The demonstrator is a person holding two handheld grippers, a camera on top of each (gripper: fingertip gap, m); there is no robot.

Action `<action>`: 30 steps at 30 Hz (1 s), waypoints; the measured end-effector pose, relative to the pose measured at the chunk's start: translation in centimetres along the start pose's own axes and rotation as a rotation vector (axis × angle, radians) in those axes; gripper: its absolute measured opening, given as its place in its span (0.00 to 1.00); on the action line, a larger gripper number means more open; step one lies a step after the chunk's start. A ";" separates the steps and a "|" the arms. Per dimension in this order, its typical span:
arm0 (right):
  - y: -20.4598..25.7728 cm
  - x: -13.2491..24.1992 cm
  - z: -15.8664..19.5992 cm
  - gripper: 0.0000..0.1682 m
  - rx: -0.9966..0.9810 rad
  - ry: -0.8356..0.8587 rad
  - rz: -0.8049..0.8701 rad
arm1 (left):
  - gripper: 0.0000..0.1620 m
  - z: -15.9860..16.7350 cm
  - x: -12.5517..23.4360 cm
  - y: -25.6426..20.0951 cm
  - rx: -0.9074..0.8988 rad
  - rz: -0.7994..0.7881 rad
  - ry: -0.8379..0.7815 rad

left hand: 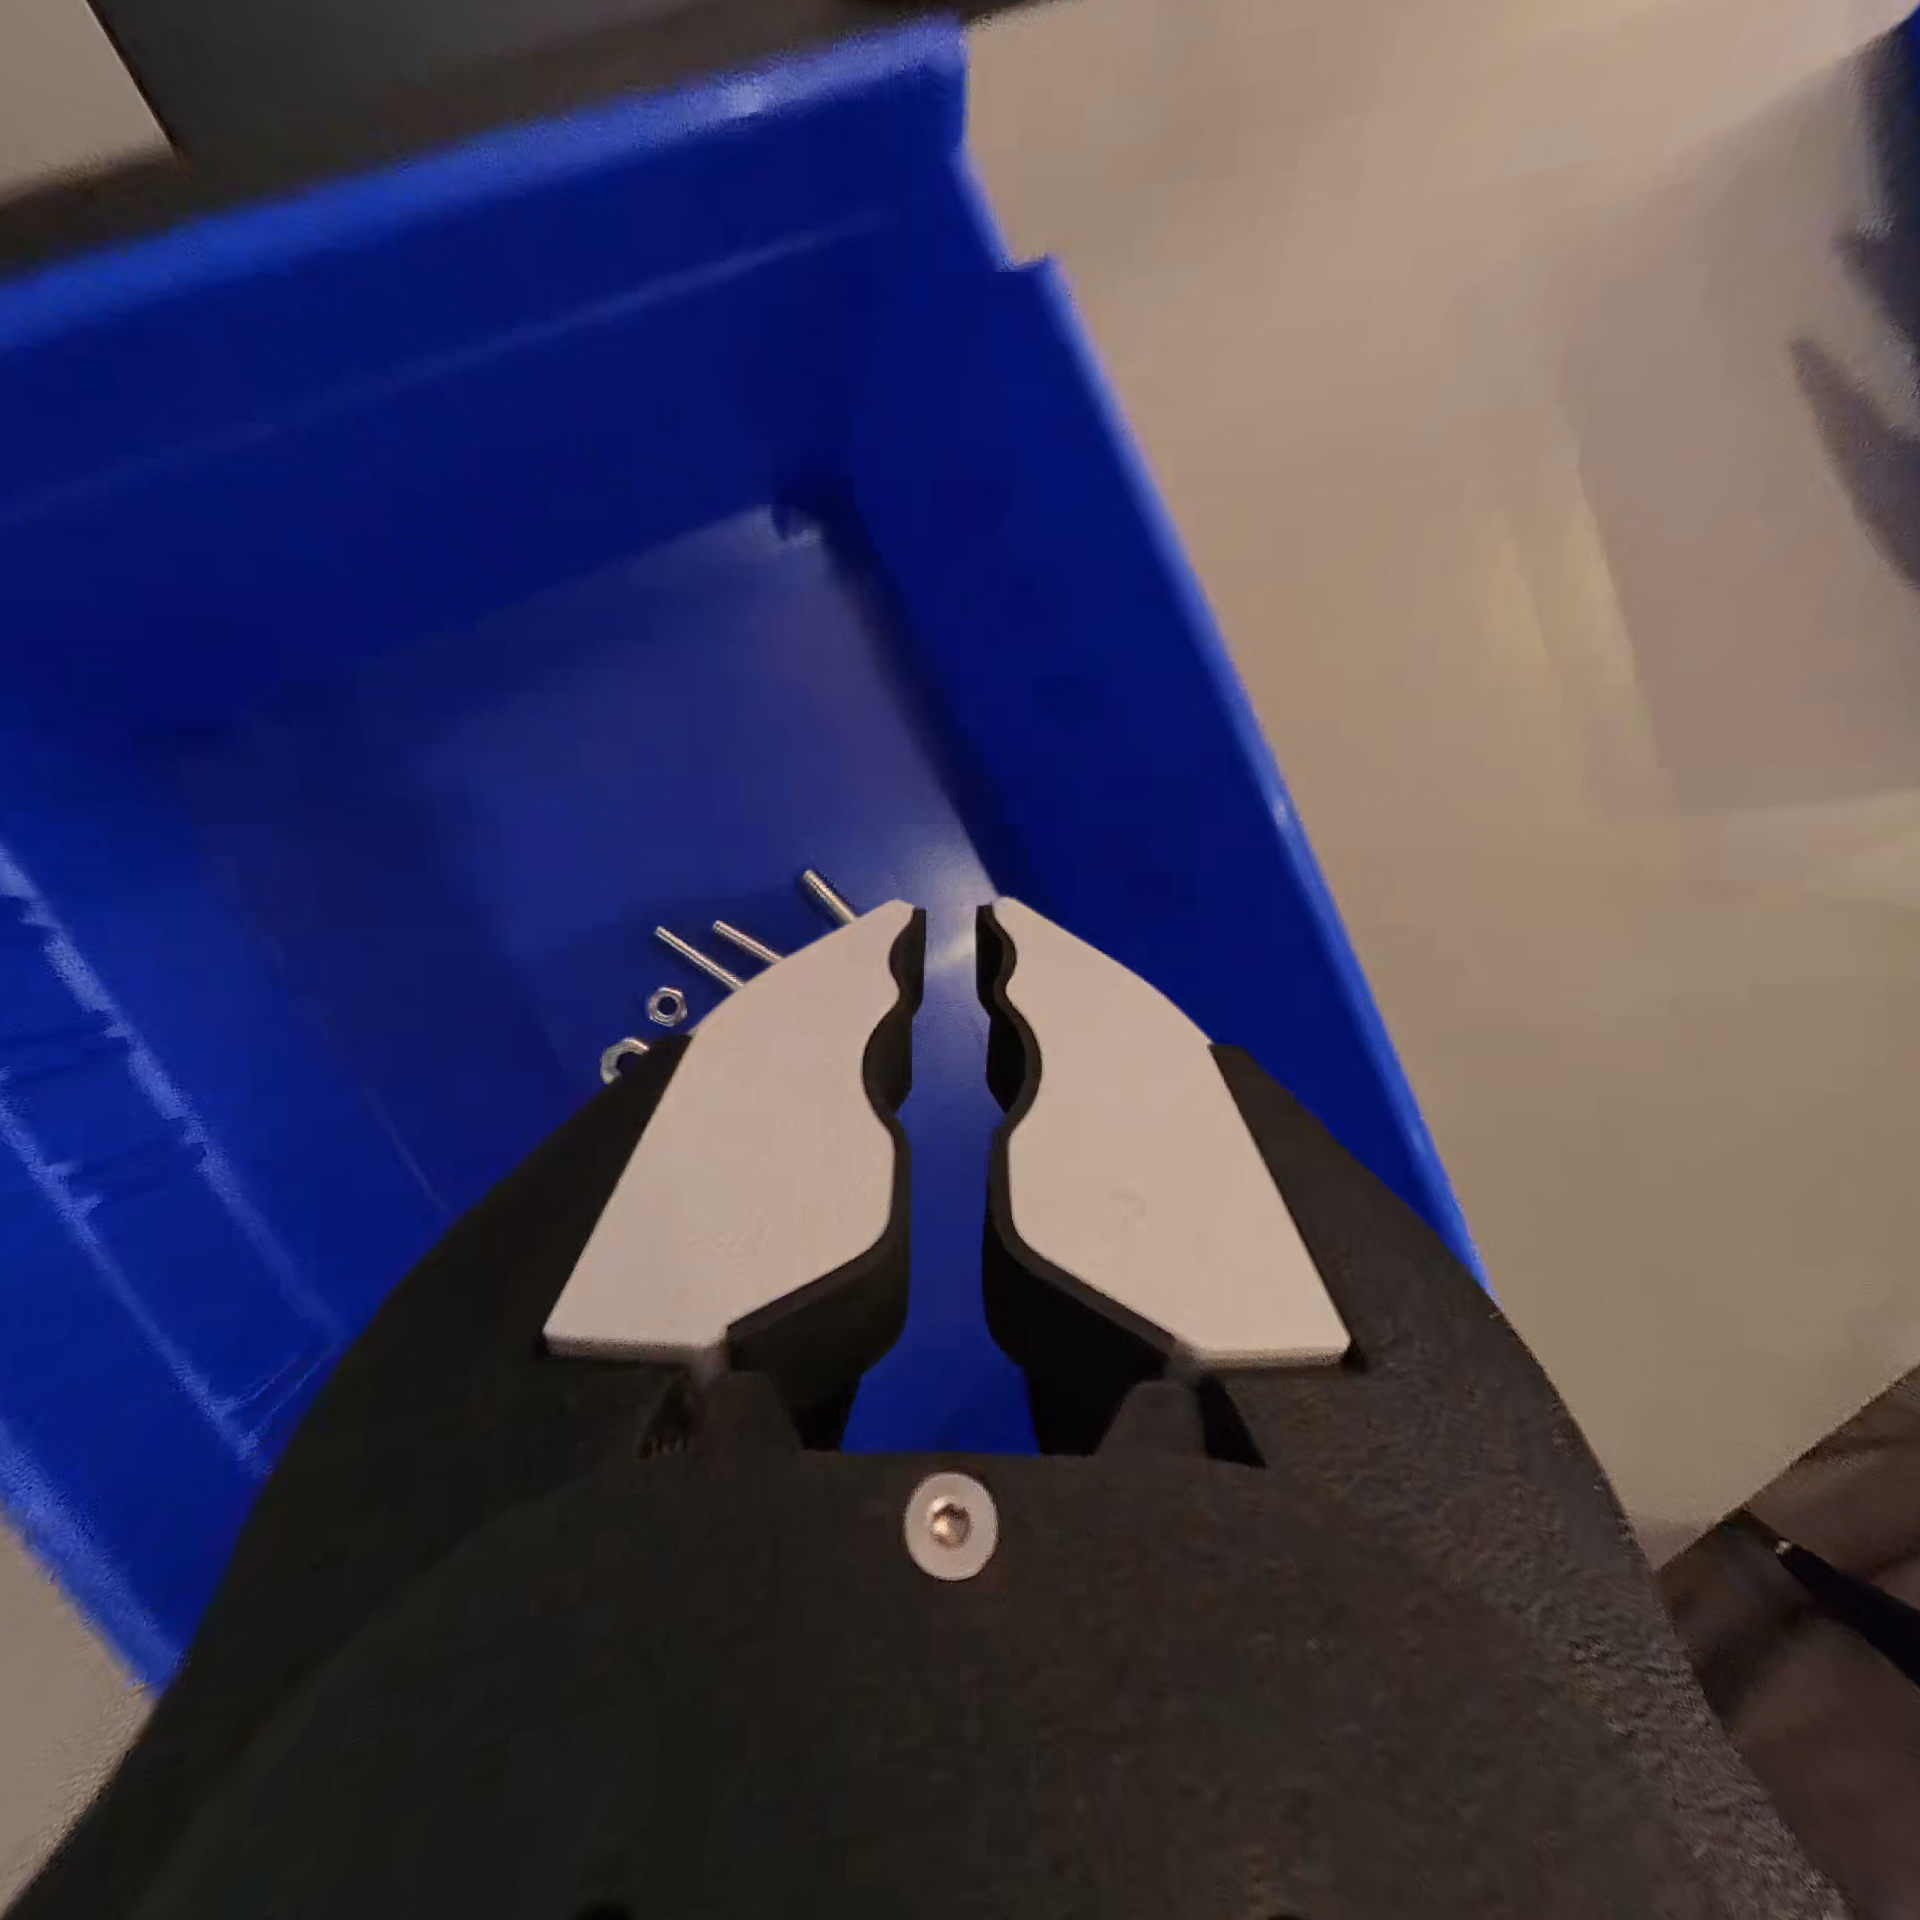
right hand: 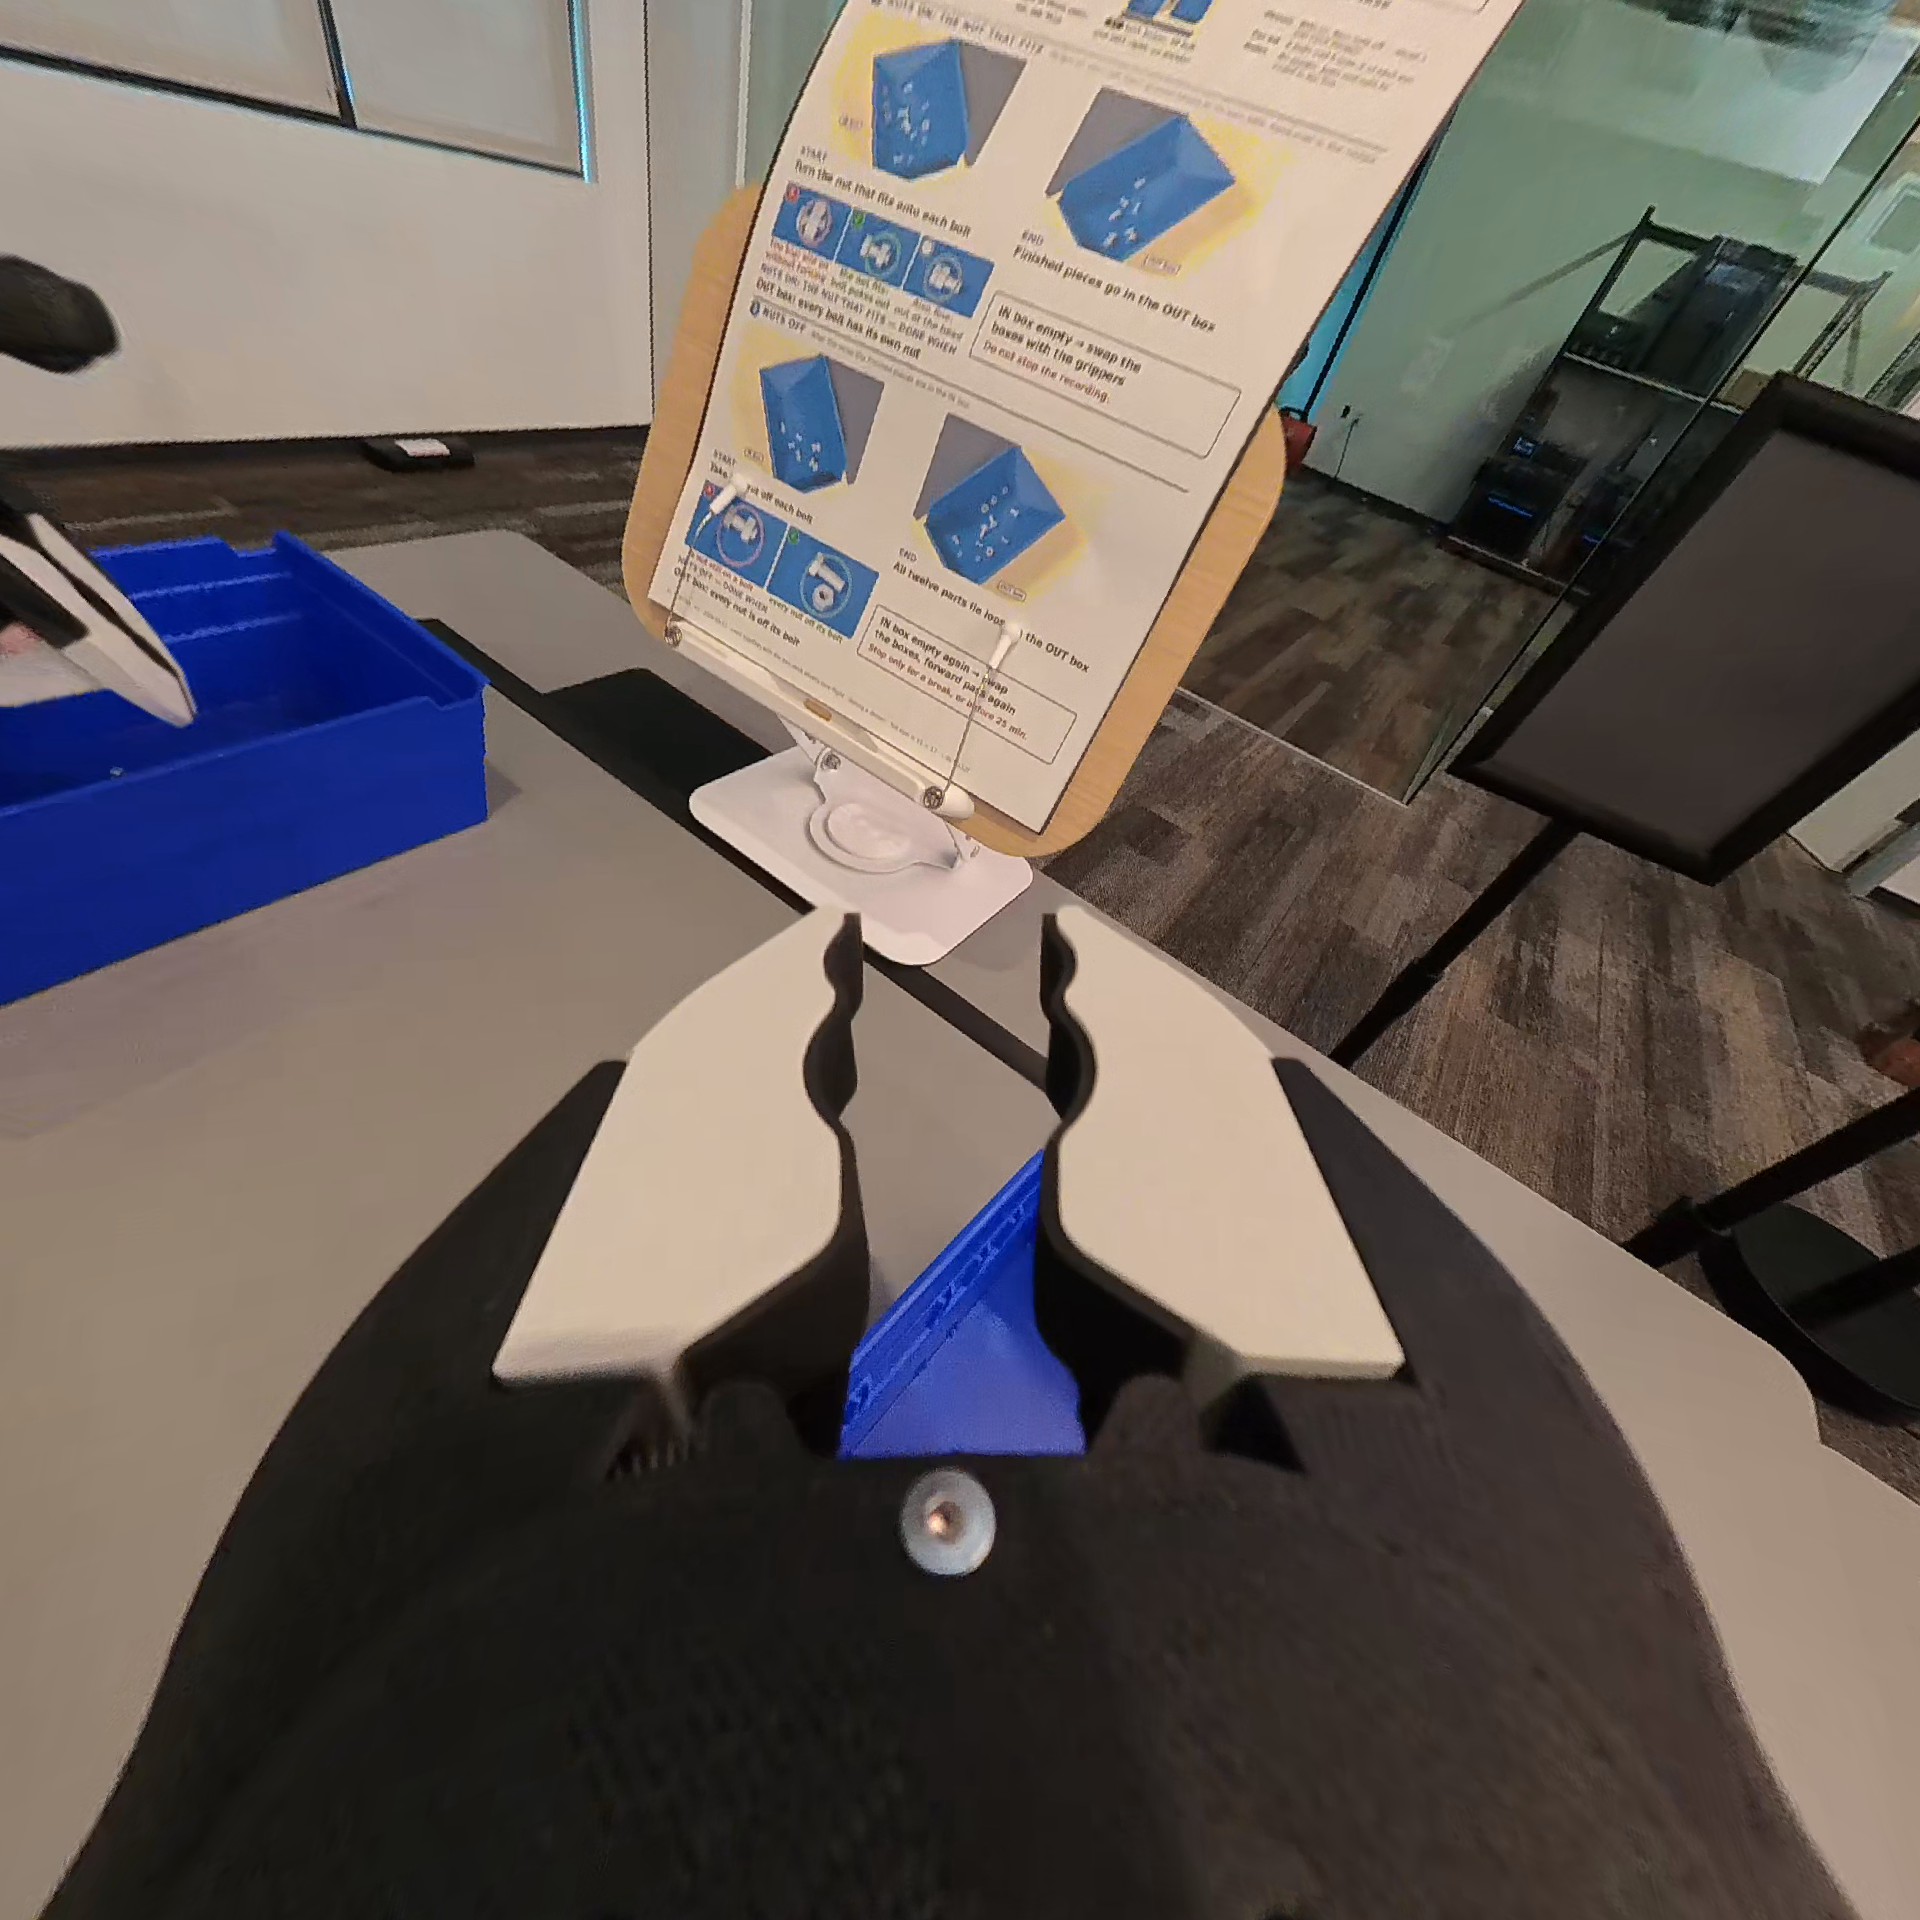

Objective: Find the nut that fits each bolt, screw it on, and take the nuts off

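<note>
The left gripper (left hand: 948, 920) hangs over a blue box (left hand: 540, 436). Its two fingers have a thin gap between them and hold nothing. Just to the left of its tip, three thin bolts (left hand: 698, 958) lie on the box floor, side by side (their lower ends hide behind the finger). A small nut (left hand: 663, 1005) sits just beside them, and one more nut (left hand: 621, 1058) peeks out at the gripper's edge.

The right gripper (right hand: 948, 935) is over the grey surface (right hand: 364, 1039). Its fingers are wider apart, and it holds nothing too. A corner of a second blue box (right hand: 961, 1340) shows low between the fingers. Past the tip stands a paper sheet (right hand: 997, 343) on a white stand (right hand: 873, 862). Far to the left, the first box sits on the surface, and the left gripper dips into it.
</note>
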State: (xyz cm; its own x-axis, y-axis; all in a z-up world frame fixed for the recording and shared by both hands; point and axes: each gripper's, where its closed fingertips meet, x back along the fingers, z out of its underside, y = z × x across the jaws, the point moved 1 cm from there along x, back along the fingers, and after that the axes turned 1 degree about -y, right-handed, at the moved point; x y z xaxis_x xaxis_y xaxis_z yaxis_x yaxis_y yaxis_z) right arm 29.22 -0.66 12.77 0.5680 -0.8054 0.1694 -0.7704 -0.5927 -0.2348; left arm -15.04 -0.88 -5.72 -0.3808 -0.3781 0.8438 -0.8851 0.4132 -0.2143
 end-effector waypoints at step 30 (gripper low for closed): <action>1.9 -2.7 3.0 0.20 0.129 0.212 -0.009 | 0.07 3.5 -6.6 3.2 0.115 -0.085 0.275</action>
State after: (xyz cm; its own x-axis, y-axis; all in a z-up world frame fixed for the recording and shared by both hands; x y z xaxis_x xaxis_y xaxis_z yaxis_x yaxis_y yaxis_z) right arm 27.06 0.40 8.95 0.4911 -0.7905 0.3659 -0.7143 -0.6059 -0.3503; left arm -16.30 0.06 -13.68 -0.2309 -0.1624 0.9593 -0.9413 0.2868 -0.1781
